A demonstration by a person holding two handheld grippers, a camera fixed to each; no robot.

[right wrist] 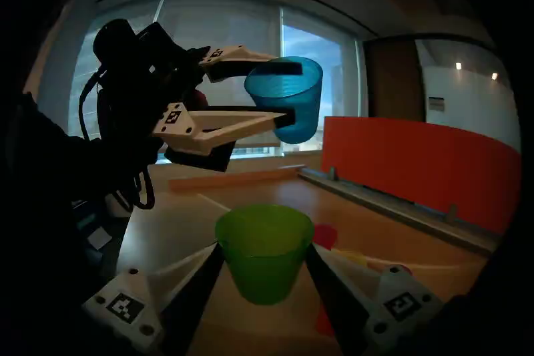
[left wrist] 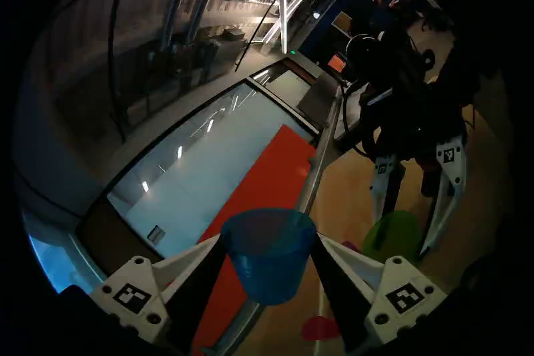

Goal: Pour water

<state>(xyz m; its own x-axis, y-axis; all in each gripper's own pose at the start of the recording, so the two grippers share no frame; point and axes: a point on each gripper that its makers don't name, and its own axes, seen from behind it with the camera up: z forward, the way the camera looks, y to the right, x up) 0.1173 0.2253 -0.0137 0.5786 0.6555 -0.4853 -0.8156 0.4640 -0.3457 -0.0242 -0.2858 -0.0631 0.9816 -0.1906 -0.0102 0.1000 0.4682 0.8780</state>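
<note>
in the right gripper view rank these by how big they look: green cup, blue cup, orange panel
1. orange panel
2. green cup
3. blue cup, only slightly smaller. The green cup is nearer the camera, so their true sizes may match.

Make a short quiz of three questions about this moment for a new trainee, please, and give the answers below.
1. Multiple choice: which colour is the cup that the left gripper holds? A) blue B) green C) red
2. True or false: in the right gripper view, the blue cup appears higher than the green cup.
3. Fill in the missing word: the right gripper is shut on the ___ cup.

Key: 1 A; 2 true; 3 green.
</note>
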